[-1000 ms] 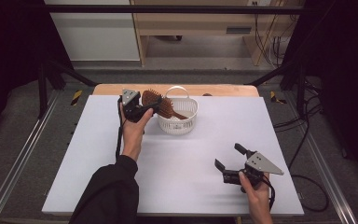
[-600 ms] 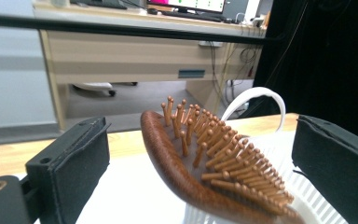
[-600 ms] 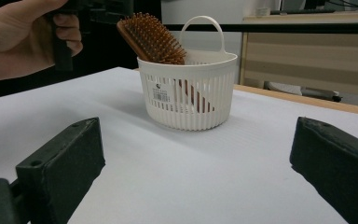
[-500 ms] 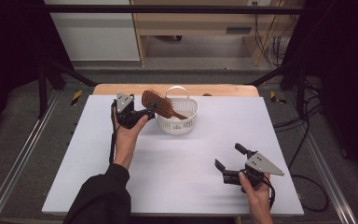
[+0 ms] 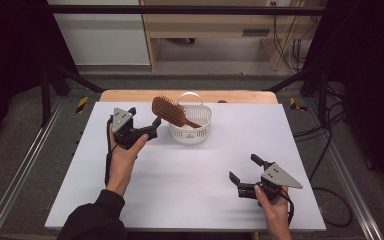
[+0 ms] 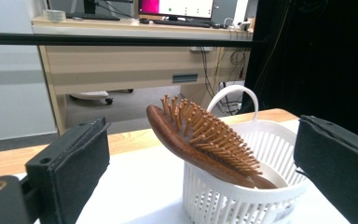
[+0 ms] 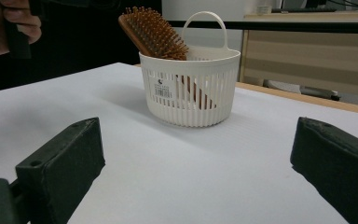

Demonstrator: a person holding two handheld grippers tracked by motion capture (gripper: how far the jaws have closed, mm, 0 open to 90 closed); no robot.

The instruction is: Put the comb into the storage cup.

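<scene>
A brown wooden hairbrush (image 5: 169, 111) stands tilted in a small white slatted basket (image 5: 204, 131) at the table's far middle. Its handle is down inside and its bristled head sticks out over the left rim. My left gripper (image 5: 144, 118) is open just left of the basket, a little apart from the brush head. The left gripper view has the brush (image 6: 200, 140) and basket (image 6: 223, 203) between its spread pads (image 6: 72, 158). My right gripper (image 5: 245, 168) is open and holds nothing near the front right edge. The right gripper view faces the basket (image 7: 191, 98) from a distance.
The white tabletop (image 5: 195, 190) has a wooden strip (image 5: 130, 95) along its far edge. Metal rails (image 5: 20, 175) run along both sides, with cables (image 5: 330, 145) on the floor to the right. A hand (image 7: 9, 23) and the left gripper appear at the right gripper view's top left.
My left gripper has drawn back to the left, away from the brush head, and the brush stays leaning in the basket. The right gripper has not moved.
</scene>
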